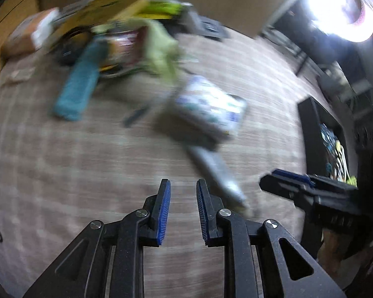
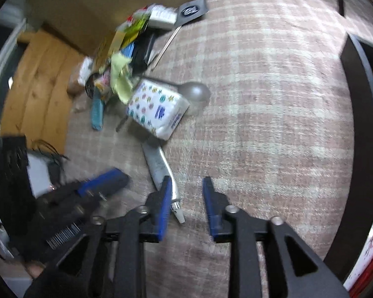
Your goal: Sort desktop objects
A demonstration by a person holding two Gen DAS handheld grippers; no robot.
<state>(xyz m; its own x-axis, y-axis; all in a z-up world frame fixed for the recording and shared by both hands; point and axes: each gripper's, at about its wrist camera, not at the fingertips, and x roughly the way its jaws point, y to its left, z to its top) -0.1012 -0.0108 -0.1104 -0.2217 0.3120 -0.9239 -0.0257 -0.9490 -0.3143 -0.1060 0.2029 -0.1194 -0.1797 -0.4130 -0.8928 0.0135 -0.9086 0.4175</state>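
Both the left gripper [image 1: 183, 186] and right gripper [image 2: 187, 182] hang released and empty above the plaid tablecloth [image 2: 261, 99]. A silver tube [image 2: 159, 166] lies just ahead of the right gripper, its far end under a tissue pack [image 2: 158, 110] beside the cluttered pile [image 1: 116, 32].

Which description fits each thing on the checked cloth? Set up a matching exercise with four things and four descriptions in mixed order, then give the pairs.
Things:
1. tissue pack
2. silver tube
3. teal case
4. right hand-held gripper

Descriptions:
A. long, flat, at the edge of the pile
B. white with coloured patterns
C. open, nothing between its pads
D. one end lies under the tissue pack, white tip near the gripper

Pairs: 1-B, 2-D, 3-A, 4-C
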